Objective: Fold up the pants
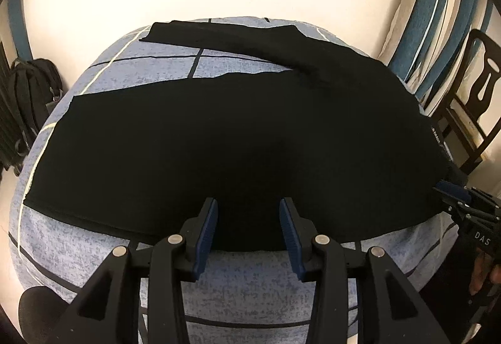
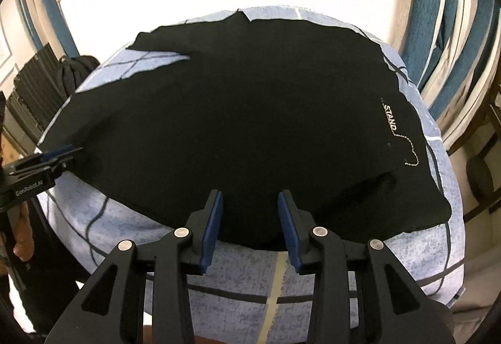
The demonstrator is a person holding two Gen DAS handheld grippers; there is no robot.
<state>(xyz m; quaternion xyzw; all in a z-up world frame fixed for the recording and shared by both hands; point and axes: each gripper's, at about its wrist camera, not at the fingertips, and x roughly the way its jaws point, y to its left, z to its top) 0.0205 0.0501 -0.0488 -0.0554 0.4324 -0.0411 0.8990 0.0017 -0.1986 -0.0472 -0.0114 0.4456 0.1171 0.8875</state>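
Black pants point(image 1: 238, 131) lie spread flat on a bed with a blue patterned sheet point(image 1: 250, 281). One leg stretches to the far left, the other lies nearer, and the waist is at the right. My left gripper point(image 1: 249, 207) is open and empty, its fingertips over the near edge of the near leg. In the right wrist view the pants point(image 2: 238, 112) show white "STAND" lettering point(image 2: 390, 118) near the waist. My right gripper point(image 2: 250, 200) is open and empty over the near edge by the waist. Each gripper shows in the other's view, the right point(image 1: 451, 190) and the left point(image 2: 62, 153).
A dark wooden chair point(image 1: 469, 106) stands to the right of the bed. A black backpack point(image 1: 31, 87) sits on the floor at the left by a dark radiator. A pale wall is behind the bed, with blue striped curtains point(image 2: 438, 15) at the right.
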